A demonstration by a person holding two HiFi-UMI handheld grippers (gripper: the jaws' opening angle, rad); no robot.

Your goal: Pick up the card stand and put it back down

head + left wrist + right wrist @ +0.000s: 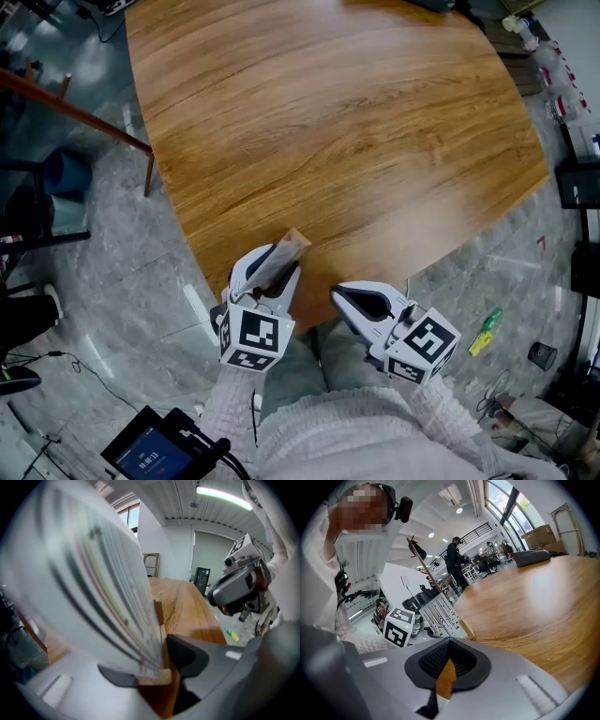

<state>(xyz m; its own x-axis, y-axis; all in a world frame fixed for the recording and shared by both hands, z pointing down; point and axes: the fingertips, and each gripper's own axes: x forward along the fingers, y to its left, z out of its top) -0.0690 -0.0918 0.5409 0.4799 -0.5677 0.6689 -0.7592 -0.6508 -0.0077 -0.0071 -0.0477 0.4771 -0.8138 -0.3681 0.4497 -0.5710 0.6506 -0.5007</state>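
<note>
Here the left gripper (275, 266) clamps the card stand (293, 242) by its wooden base, the sensible hold: probably light and rigid. The right gripper (360, 302) is closed and empty.

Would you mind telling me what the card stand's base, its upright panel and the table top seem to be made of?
Card stand base: pale wood, seemingly unvarnished; tan, matte cut face.
Panel: probably acrylic or laminated card; smooth, with printed lines, blurred here.
Table top: wood or veneer, satin finish; flowing brown grain and soft reflections.
</note>
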